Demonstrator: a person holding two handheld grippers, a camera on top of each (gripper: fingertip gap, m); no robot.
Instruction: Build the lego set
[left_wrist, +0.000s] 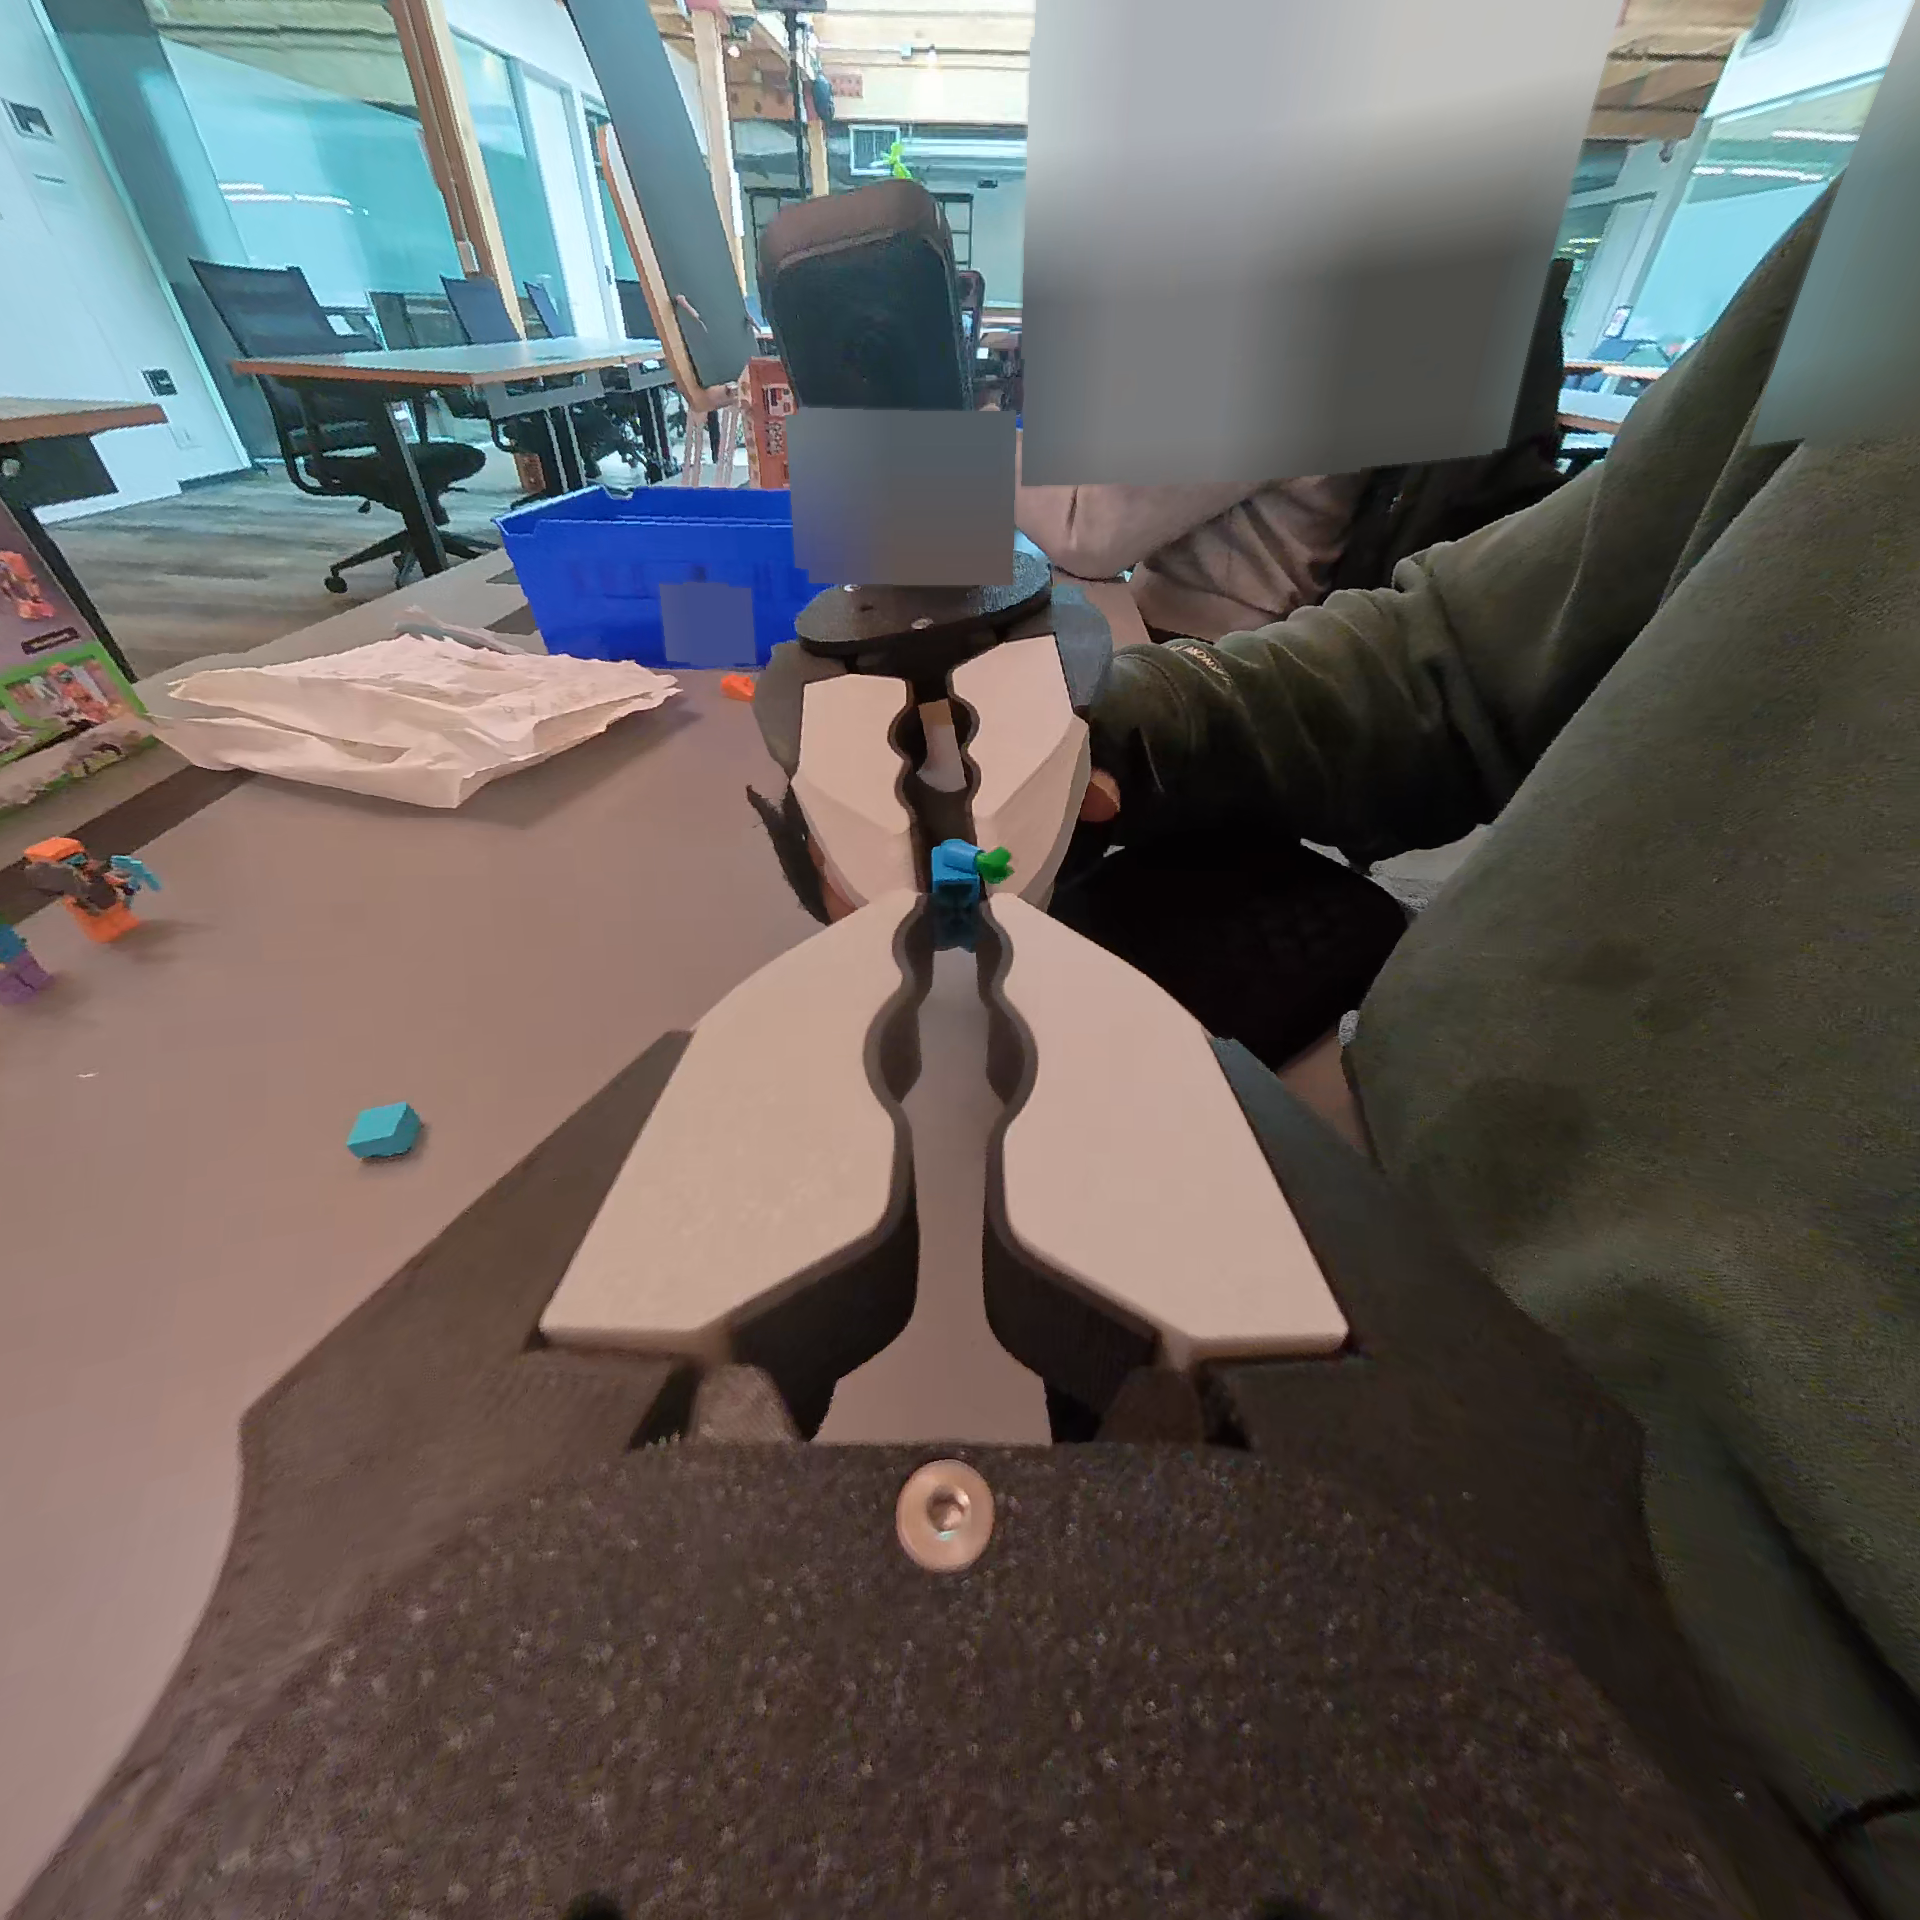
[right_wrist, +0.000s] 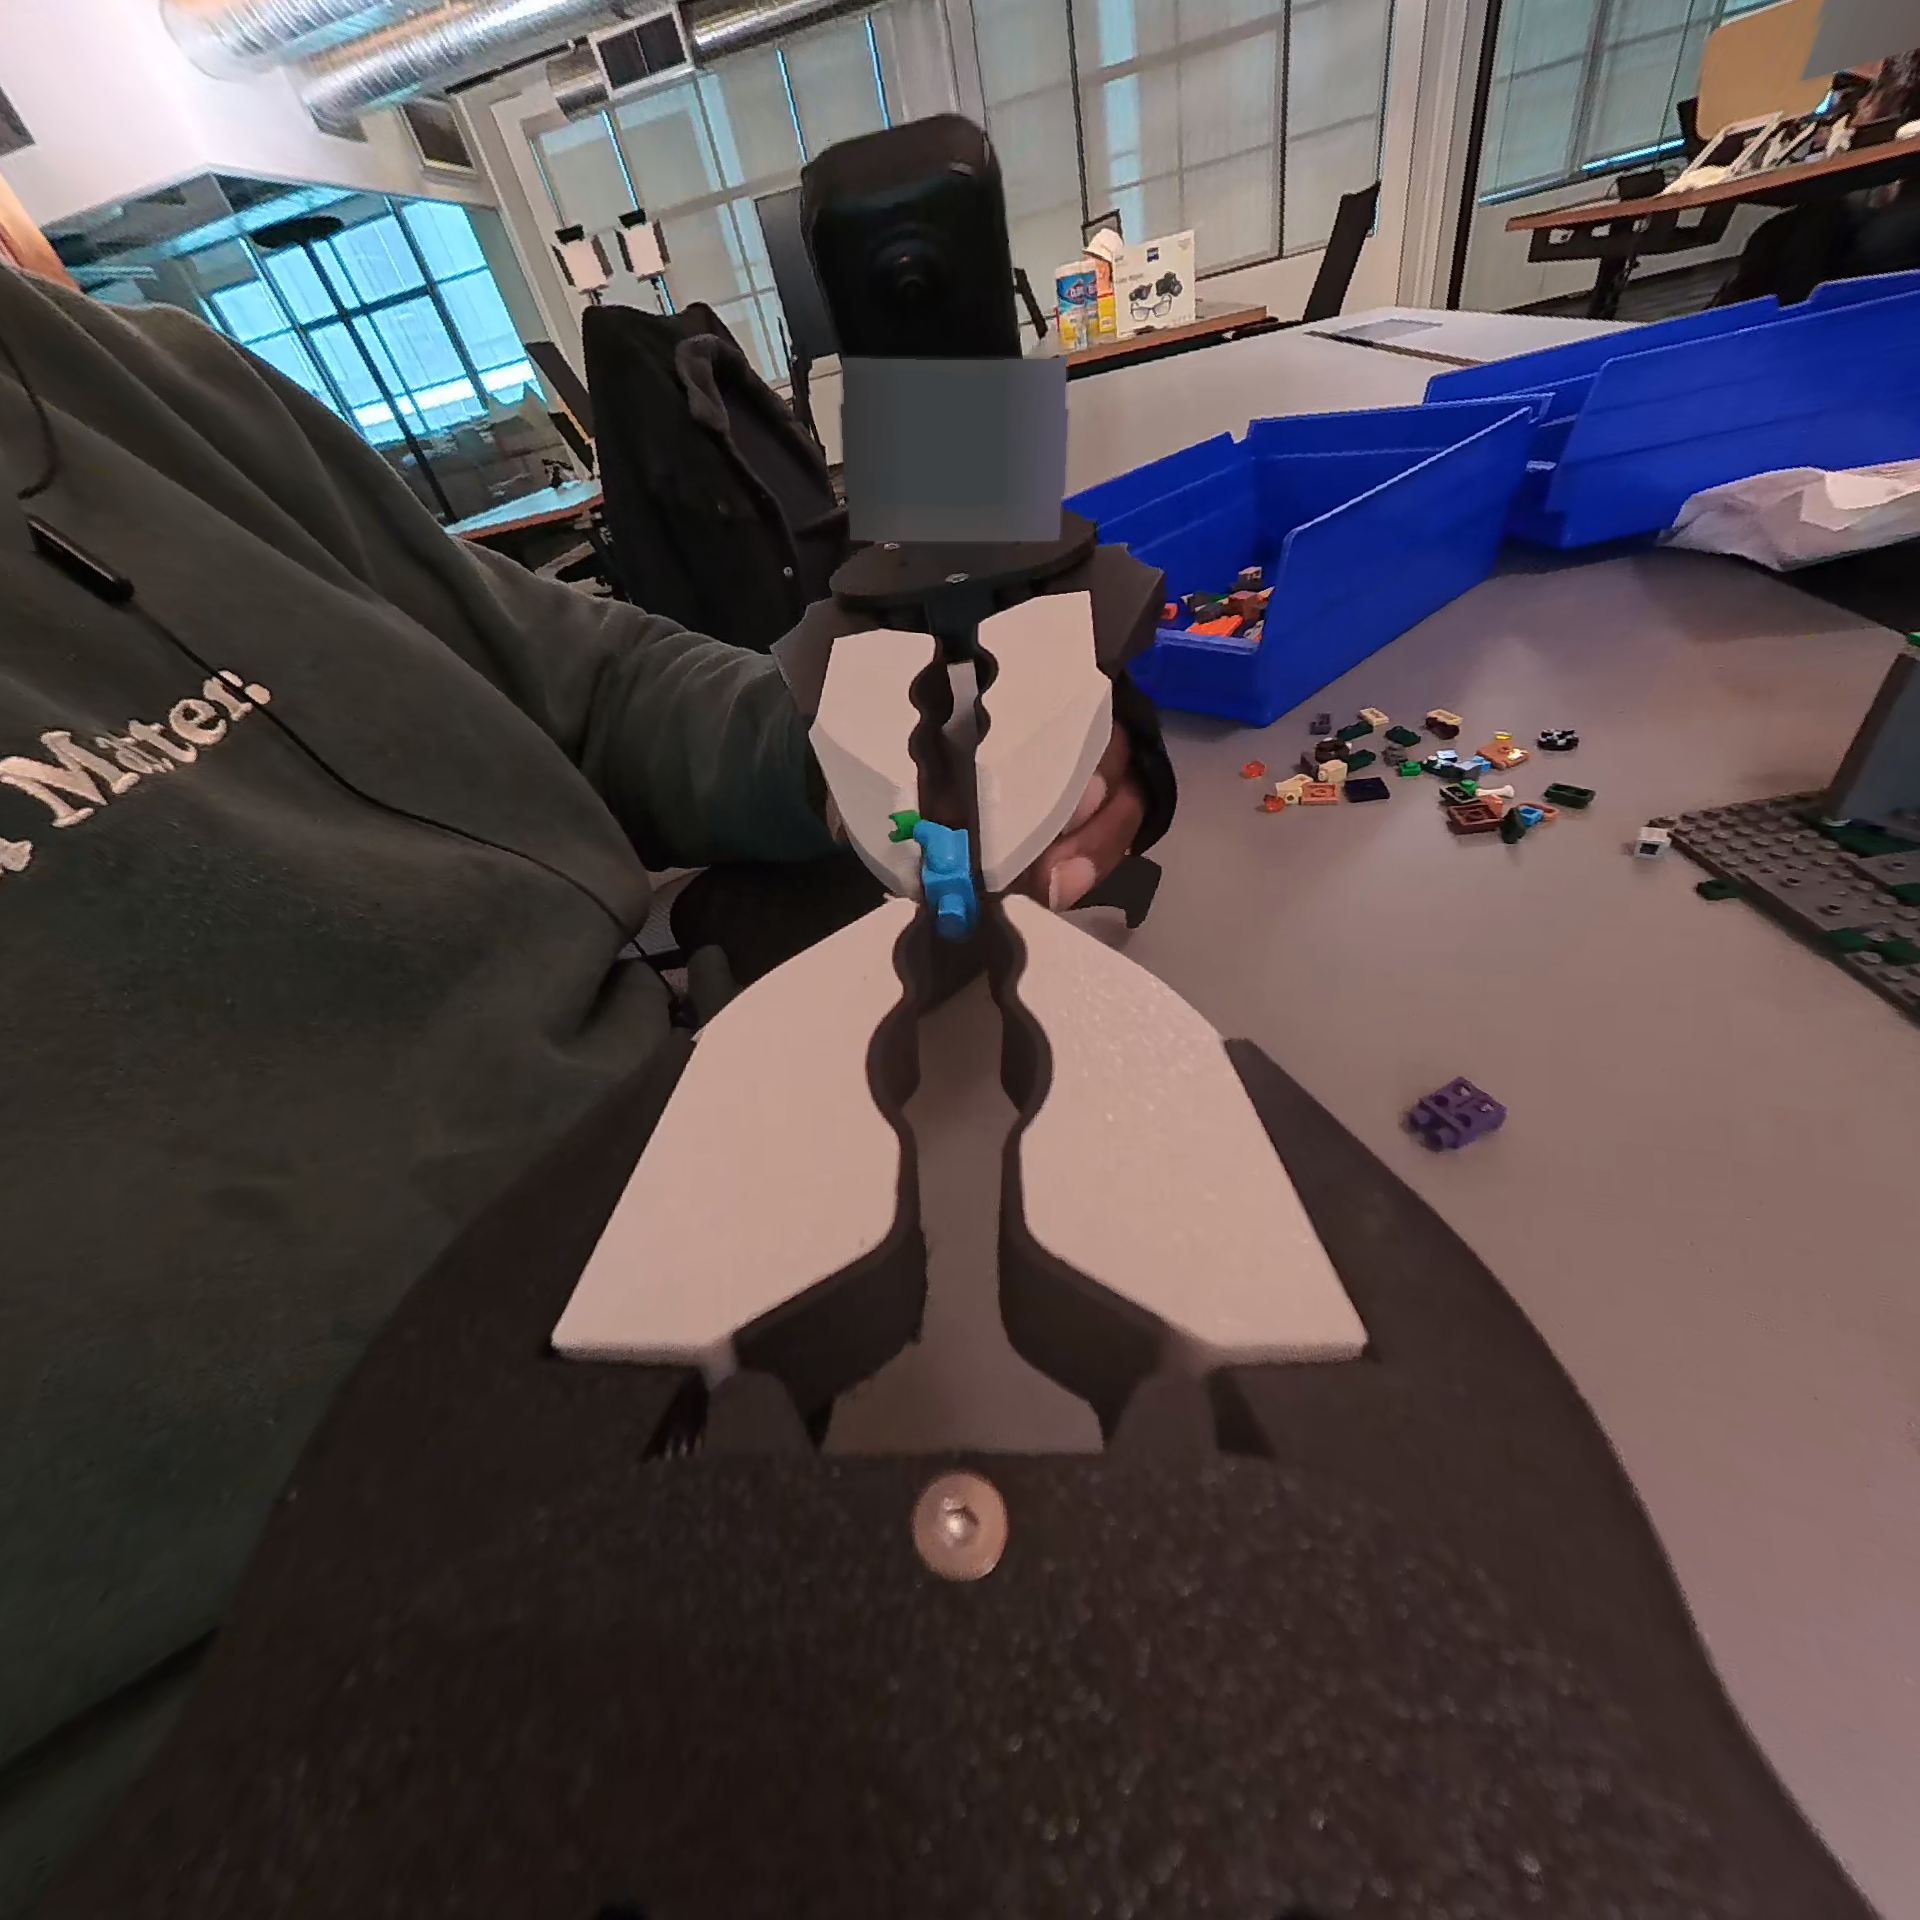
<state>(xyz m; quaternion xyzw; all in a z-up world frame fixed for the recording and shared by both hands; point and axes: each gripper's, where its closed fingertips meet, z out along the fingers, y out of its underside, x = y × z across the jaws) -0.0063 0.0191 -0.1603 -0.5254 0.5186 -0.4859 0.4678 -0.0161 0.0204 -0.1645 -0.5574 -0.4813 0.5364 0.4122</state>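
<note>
A small blue lego piece (left_wrist: 954, 885) with a green part (left_wrist: 994, 861) on its side is held in the air between my two grippers, which face each other tip to tip. My left gripper (left_wrist: 951, 920) is shut on its near end. My right gripper (right_wrist: 951, 920) is shut on the other end of the blue piece (right_wrist: 943, 871), whose green part (right_wrist: 904, 827) sticks out to the left in this view. The right gripper (left_wrist: 948, 868) shows opposite in the left wrist view, and the left gripper (right_wrist: 948, 857) opposite in the right wrist view. A grey baseplate (right_wrist: 1797, 883) lies at the right.
Loose small pieces (right_wrist: 1434, 769) and a purple piece (right_wrist: 1458, 1112) lie on the grey table (right_wrist: 1351, 987) by blue bins (right_wrist: 1351, 582). A teal brick (left_wrist: 384, 1130), an orange figure (left_wrist: 88, 883), a white paper bag (left_wrist: 416, 717) and a blue bin (left_wrist: 644, 582) lie to the left. Left and right tips are no more than a few centimetres apart. Left tips and right tips are each some 20 centimetres from the teal brick (left_wrist: 384, 1130).
</note>
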